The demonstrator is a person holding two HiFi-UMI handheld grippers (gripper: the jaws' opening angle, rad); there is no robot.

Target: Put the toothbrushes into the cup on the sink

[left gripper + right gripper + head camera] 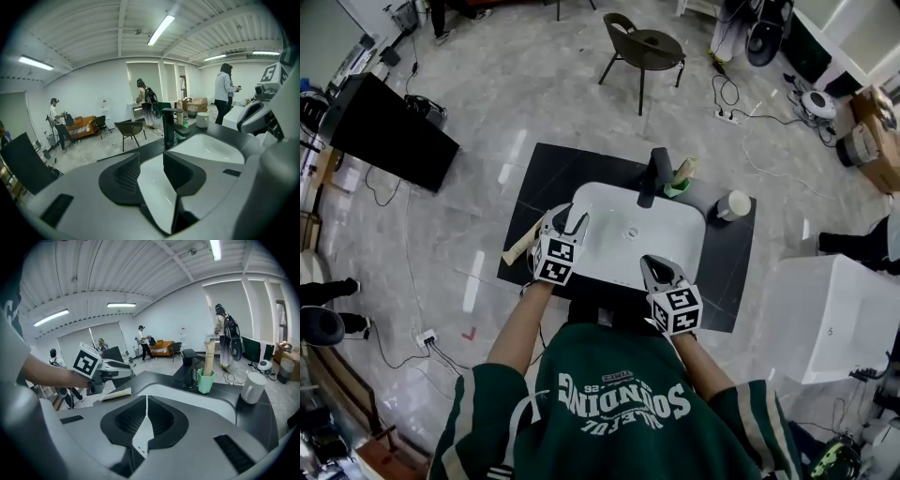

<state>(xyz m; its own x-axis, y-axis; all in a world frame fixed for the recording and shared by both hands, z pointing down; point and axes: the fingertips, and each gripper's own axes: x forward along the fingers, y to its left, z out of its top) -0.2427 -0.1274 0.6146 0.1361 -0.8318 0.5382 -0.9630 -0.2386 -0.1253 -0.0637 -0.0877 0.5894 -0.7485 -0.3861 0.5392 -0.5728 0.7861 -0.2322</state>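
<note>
Fingers (123,177) on the left gripper (151,160) stand apart with nothing between them; only the white sink (602,201) shows through the gap. That looks like a stance readied for a pick, not a grip. The right gripper (146,401) has its fingers closed tip to tip on nothing and waits low at the near rim of the sink, probably kept clear so the left side can work. One wrapped toothbrush (523,246) lies flat on the black tabletop (539,178), just beside the sink's left rim. In the head view its long axis runs from the tabletop's left edge up and to the right, and its far end passes beneath the left gripper. That gripper points across the basin toward the faucet (653,173), not along the packet, so by my reading it must turn or drop to the side before it can close across the packet's narrow width. A second toothbrush (208,357) already stands nearly upright in the green cup (205,380) just beside the faucet, and a white mug (252,386) sits apart to the right. So one of the two toothbrushes in view is done.
</note>
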